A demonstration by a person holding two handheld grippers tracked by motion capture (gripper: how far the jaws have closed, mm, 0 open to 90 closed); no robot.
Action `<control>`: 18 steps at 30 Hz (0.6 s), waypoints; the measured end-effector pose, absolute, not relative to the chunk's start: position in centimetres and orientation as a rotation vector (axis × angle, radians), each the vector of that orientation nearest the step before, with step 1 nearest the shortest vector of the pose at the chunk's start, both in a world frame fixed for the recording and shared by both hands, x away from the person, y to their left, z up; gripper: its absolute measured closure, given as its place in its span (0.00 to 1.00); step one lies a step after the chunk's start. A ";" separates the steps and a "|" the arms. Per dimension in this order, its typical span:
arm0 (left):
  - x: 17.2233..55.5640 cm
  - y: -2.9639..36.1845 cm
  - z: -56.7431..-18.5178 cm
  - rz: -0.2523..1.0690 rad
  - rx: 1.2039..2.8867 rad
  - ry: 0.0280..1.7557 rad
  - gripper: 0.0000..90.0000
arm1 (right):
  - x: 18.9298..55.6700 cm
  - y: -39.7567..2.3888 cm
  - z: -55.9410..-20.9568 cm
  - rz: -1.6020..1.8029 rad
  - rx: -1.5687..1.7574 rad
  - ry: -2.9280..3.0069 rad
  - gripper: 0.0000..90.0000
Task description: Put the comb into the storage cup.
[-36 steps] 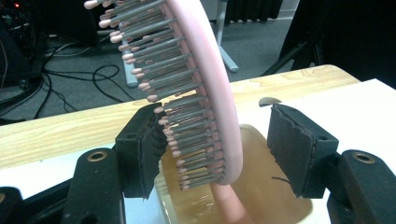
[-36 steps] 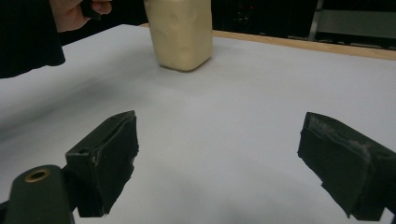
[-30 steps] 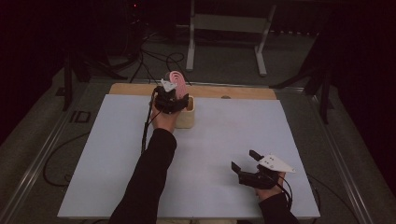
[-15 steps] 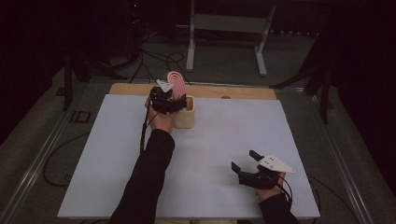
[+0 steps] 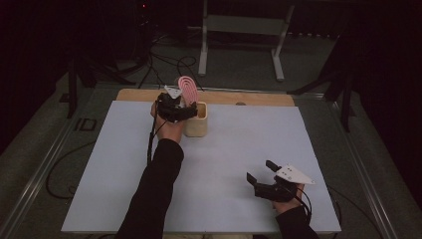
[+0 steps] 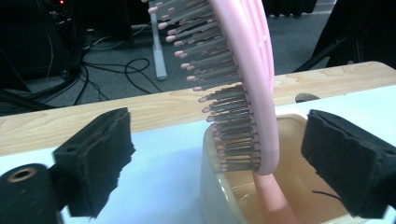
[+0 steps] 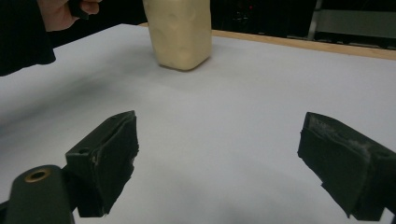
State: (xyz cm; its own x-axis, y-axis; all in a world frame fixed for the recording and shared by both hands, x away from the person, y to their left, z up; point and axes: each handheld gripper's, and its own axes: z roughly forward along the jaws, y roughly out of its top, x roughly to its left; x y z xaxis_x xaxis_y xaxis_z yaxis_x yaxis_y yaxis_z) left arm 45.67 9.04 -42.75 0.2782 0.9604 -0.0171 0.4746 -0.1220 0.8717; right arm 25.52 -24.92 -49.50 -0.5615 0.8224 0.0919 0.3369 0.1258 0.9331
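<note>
Now my pink brush stands upright in the cup, handle down, bristles sideways; left jaws just opened off it, right jaws released.

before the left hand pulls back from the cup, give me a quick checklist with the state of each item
1. Left gripper let go of the pink hairbrush: ok, its jaws have just been opening and both pads stand clear of the brush, which is still between them.
2. Brush seated in the cream cup: ok, handle down inside, bristle head sticking up above the rim.
3. Brush steady without support: cannot tell, it leans against the rim.
4. Cup upright on the white table: ok.
5. Right gripper out of the way: ok, open and resting near the table's near edge, far from the cup.
</note>
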 end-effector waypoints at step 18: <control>45.1 9.7 -41.7 0.697 1.738 1.285 0.00 | 25.4 -24.9 -49.5 1.433 1.117 1.958 0.13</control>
State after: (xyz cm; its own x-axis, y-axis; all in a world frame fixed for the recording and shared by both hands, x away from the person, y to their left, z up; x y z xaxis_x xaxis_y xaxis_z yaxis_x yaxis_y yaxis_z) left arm 45.09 9.74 -41.74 0.3185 0.9468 -0.0464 0.4778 -0.1181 0.8705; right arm 25.43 -24.94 -49.47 -0.5609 0.8228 0.0920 0.3363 0.1249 0.9334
